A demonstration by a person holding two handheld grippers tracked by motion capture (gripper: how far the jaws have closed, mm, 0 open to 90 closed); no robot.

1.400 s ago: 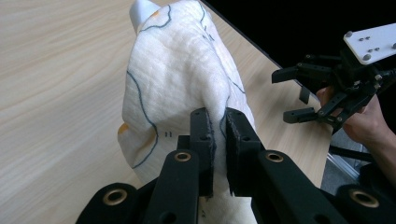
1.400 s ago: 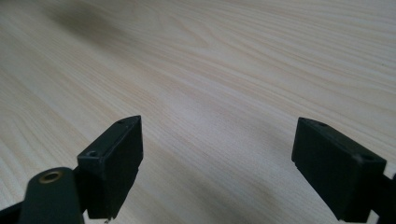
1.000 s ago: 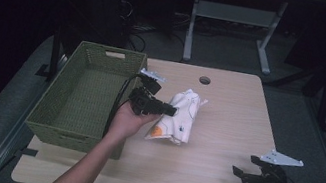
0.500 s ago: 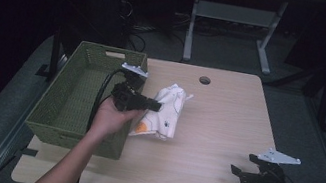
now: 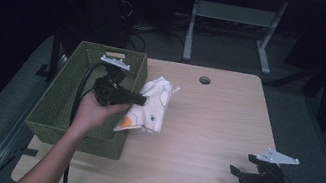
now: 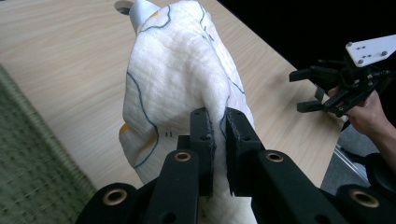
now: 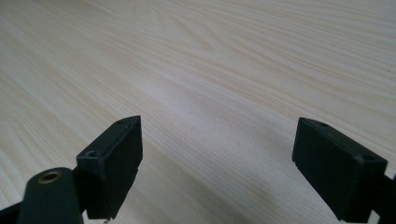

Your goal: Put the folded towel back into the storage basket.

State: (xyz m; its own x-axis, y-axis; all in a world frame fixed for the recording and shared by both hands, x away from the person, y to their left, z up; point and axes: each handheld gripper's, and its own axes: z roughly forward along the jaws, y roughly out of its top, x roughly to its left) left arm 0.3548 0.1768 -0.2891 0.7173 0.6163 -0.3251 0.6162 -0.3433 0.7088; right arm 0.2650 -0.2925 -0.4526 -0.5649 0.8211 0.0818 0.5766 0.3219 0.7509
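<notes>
Starting nearest the person, the right gripper [image 5: 243,172] is held low over the near right corner of the wooden table [image 5: 215,131], its jaws spread wide with nothing between them; in the right gripper view, bare wood grain [image 7: 201,79] lies between the two black jaws. It appears to be idle in this step.

Farther in, the left gripper [image 6: 218,135] is seen with its jaws closed on a fold of the white cloth [image 6: 177,79], a crinkled muslin piece printed with thin dark outlines and orange patches. In the high view the cloth [image 5: 150,107] hangs from that gripper [image 5: 141,100] beside the right wall of the green woven basket [image 5: 60,104], with its lower part apparently resting on or just above the table; contact there cannot be told for certain. The left hand [image 5: 92,109] is positioned over the basket's near right corner.

The step in hand is judged to be the carrying of the gripped cloth toward the basket, the pick-up being done and the drop not yet made. For the next move, the cloth would need to be lifted clear of the basket's rim, brought over the open interior, and released only when the trailing part is inside; a snag of the hanging fabric on the rim is the likely risk.

Beyond the cloth, a round cable hole [image 5: 204,80] is seen in the far part of the table.
</notes>
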